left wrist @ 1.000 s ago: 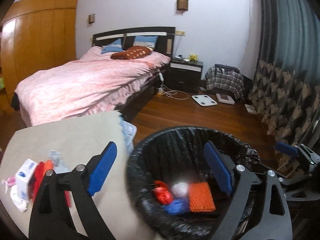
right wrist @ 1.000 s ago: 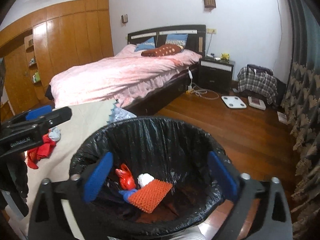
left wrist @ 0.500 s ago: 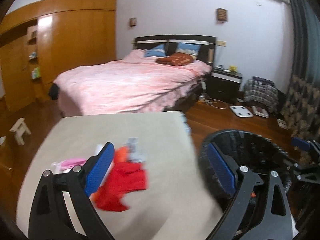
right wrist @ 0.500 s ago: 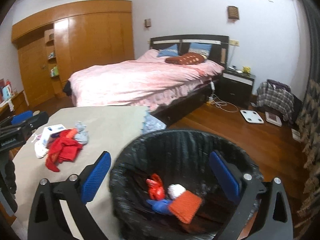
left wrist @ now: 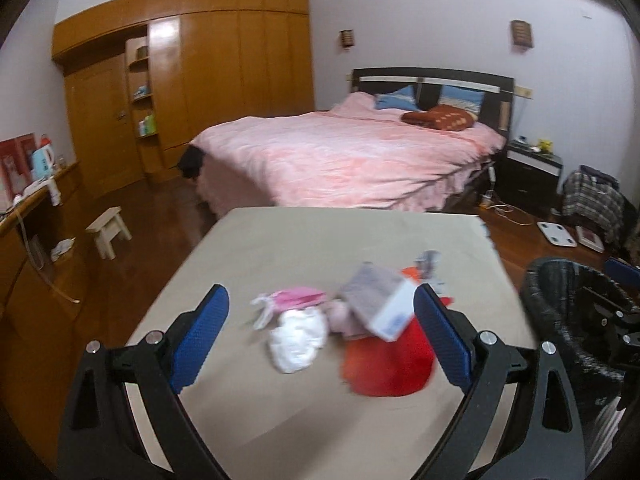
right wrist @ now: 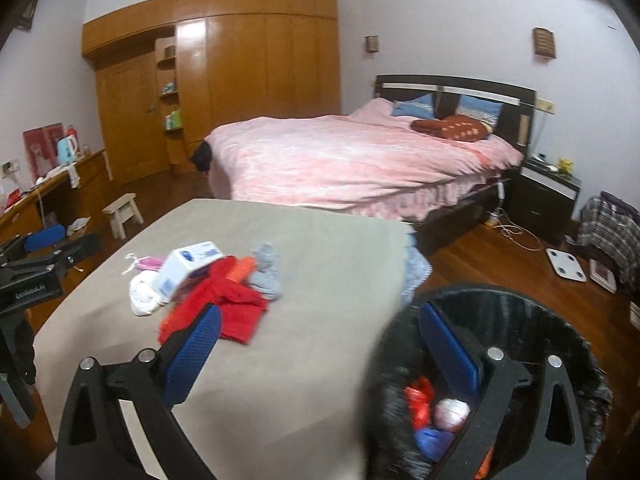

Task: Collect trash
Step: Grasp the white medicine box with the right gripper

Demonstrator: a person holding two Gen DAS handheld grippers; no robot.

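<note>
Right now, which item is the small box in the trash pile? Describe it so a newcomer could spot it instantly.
Start at the beige-covered table in front of the pink bed, then find the trash pile on its left part. The small white box with blue print lies tilted on top, against the red cloth and beside the white crumpled wad. It is the only rigid, straight-edged piece there.

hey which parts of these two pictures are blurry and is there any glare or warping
Left wrist view: the trash pile, notably the red cloth and white box, is motion-smeared; the left tool stays sharp. Right wrist view: the black bin smears along its near rim; glare streaks the wardrobe. Both views bend at the edges, with dark corners.
</note>
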